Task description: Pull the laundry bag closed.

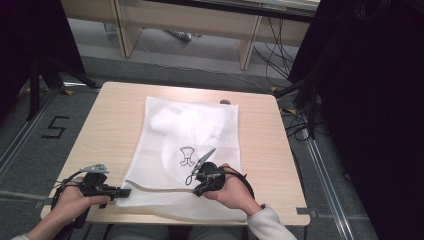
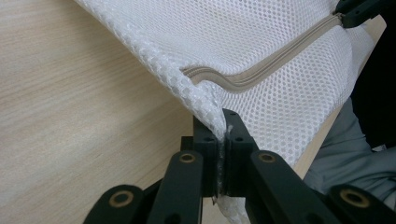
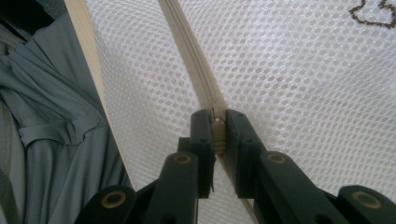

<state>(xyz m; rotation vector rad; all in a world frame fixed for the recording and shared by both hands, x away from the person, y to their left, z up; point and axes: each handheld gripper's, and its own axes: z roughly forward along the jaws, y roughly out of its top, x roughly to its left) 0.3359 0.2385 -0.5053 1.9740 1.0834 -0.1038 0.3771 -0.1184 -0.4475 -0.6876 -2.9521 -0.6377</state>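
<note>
A white mesh laundry bag (image 1: 185, 145) lies flat on the wooden table (image 1: 110, 130), with a beige zipper (image 1: 160, 188) running along its near edge. My left gripper (image 1: 122, 192) is shut on the bag's near left corner (image 2: 210, 109), pinching the mesh between its jaws. My right gripper (image 1: 196, 189) sits over the zipper near the middle, shut on the zipper pull (image 3: 218, 133). The zipper tape (image 3: 187, 51) runs away from the jaws in the right gripper view. A small dark drawing (image 1: 187, 156) is printed on the bag.
The bag's near edge hangs slightly over the table's front edge (image 1: 150, 218). The person's grey clothing (image 3: 51, 140) is just below it. A desk (image 1: 200, 25) and cables (image 1: 280, 45) stand beyond the table; black curtains flank both sides.
</note>
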